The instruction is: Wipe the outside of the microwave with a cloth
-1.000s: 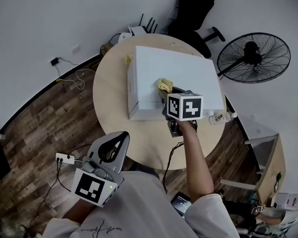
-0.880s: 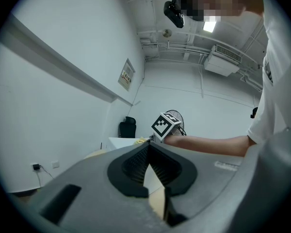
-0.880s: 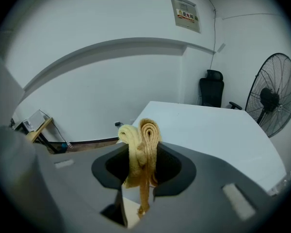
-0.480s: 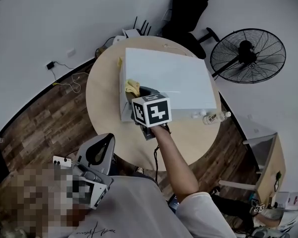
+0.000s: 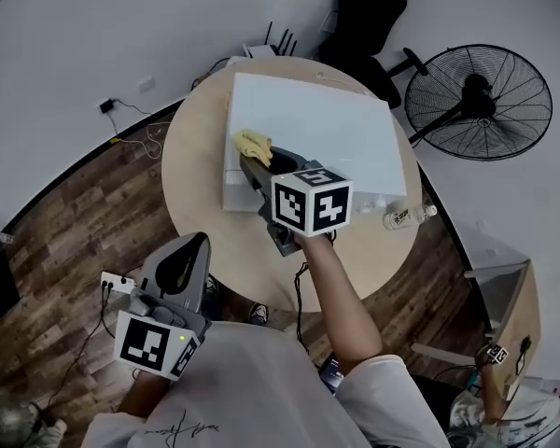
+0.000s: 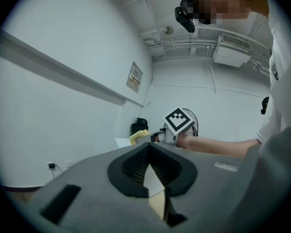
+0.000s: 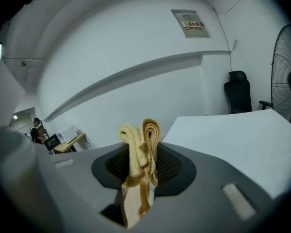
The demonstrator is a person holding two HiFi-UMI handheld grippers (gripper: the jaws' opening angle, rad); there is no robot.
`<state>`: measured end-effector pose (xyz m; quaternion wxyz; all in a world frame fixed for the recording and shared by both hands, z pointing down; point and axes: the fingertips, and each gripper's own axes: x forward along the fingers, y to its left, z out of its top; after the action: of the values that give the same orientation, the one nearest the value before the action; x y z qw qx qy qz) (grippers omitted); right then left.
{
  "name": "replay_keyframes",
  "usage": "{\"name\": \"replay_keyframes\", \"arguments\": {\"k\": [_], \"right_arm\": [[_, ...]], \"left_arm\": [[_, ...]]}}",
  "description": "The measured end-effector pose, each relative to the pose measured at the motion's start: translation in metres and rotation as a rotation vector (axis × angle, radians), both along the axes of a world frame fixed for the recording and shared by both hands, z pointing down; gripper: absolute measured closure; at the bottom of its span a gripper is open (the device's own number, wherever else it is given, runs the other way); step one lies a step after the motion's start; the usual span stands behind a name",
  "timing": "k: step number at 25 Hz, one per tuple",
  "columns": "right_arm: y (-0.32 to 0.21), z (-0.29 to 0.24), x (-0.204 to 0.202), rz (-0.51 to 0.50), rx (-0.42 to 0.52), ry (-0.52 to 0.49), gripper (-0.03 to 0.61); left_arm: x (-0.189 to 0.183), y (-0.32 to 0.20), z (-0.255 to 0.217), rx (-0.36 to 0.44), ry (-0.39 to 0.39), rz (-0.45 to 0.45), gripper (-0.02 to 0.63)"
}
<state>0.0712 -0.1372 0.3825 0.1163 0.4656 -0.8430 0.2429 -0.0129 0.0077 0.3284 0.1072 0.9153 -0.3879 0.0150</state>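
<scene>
Round wooden bench [image 5: 194, 189] on a plank floor [image 5: 65, 222] — black office chair [image 5: 359, 21] and standing fan [image 5: 478, 101] behind it. Small bottle [image 5: 406, 217] lies near the bench's right edge.

White T-shirt [image 5: 261, 381] (grey tongs [image 5: 196, 244])

The right arm [image 5: 341, 297] reaches forward with its bare forearm nearly straight, carrying the right gripper [image 5: 261, 164] out ahead of the body. That gripper's jaws are pressed together on a folded yellow cloth [image 7: 138, 149]. The left gripper [image 5: 189, 250] hangs low, close to the torso, its jaws together with nothing between them.
</scene>
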Motion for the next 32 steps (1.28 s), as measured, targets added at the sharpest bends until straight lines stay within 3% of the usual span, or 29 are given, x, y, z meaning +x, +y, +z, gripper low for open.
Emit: {"name": "replay_keyframes", "arguments": {"k": [13,32], "right_arm": [[0.070,-0.024,0.099,0.009,0.090,0.007,0.453],[0.175,-0.015,0.225,0.083,0.129,0.005,0.453]], "left_arm": [[0.048,0.030,-0.003,0.010,-0.014,-0.051,0.621],[0.113,0.069,0.029,-0.062,-0.023,-0.101,0.623]]}}
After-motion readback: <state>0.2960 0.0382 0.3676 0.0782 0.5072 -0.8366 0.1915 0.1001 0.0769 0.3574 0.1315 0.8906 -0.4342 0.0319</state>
